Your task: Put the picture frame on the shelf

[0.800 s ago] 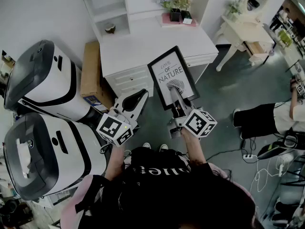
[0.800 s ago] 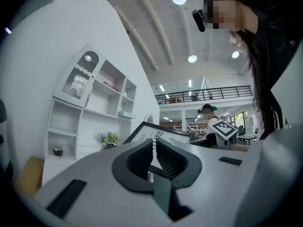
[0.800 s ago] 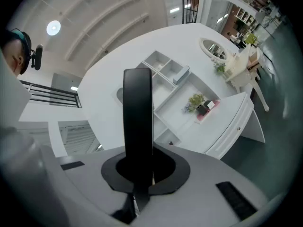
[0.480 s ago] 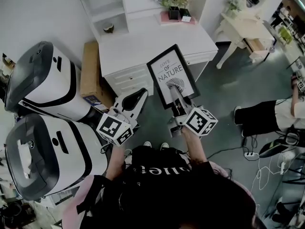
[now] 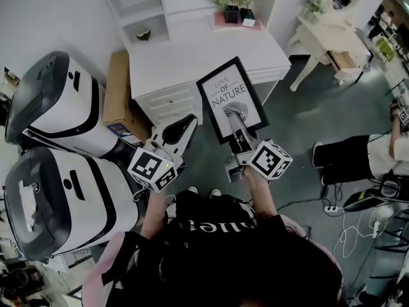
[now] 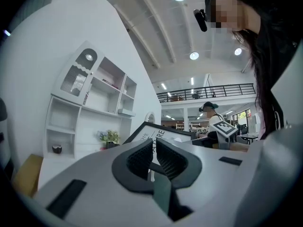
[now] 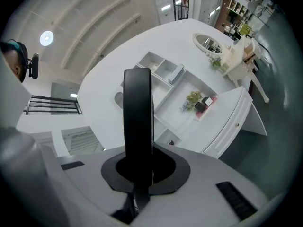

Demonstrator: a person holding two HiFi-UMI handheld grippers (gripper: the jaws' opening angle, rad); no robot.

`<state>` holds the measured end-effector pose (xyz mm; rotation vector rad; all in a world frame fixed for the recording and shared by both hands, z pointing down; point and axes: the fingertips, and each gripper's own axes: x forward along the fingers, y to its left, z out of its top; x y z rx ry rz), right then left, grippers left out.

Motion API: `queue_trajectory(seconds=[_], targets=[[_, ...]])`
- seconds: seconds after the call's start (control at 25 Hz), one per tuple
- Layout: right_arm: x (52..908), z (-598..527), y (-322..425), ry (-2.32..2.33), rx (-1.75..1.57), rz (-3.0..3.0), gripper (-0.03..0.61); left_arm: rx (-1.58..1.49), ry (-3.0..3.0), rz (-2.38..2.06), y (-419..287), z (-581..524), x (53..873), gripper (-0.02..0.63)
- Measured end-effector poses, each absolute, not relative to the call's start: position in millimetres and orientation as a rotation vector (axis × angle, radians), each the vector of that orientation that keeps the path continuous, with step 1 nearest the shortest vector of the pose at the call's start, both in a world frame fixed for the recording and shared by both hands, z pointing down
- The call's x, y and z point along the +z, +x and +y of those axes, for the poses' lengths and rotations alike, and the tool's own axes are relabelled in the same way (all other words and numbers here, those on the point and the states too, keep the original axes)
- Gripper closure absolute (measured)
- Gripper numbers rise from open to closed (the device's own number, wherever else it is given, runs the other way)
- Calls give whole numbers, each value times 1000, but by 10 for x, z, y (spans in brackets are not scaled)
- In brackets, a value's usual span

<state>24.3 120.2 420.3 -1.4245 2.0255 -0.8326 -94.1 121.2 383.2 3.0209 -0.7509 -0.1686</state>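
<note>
The picture frame [image 5: 230, 98], black-edged with a white print, is held upright in front of the white cabinet [image 5: 204, 53]. My right gripper [image 5: 235, 123] is shut on its lower edge. In the right gripper view the frame [image 7: 138, 108] stands edge-on between the jaws. The white shelf unit [image 5: 137, 15] with open compartments stands at the cabinet's back left and shows as the shelf unit [image 7: 158, 72] past the frame. My left gripper [image 5: 190, 121] hangs left of the frame with its jaws shut on nothing. The frame [image 6: 156, 131] shows just beyond them.
Two large white pods [image 5: 57, 107] fill the left side, with a cardboard box [image 5: 118, 91] between them and the cabinet. A potted plant [image 5: 231, 4] sits at the cabinet's back. A vanity table [image 5: 326, 34] and a seated person [image 5: 358, 155] are to the right.
The cabinet and shelf have slid slightly up and left in the head view. The frame stays in the right gripper, and both grippers keep their places relative to each other.
</note>
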Motion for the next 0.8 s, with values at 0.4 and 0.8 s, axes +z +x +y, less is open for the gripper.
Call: queue_trajectory(seconds=[0.4, 0.8], targets=[[4249, 1189, 672, -1368, -874, 2055, 526, -165, 2962, -804, -495, 1198, 3891, 580], [4278, 702, 840, -1357, -891, 2032, 526, -110, 2984, -777, -281, 736, 3888, 580]])
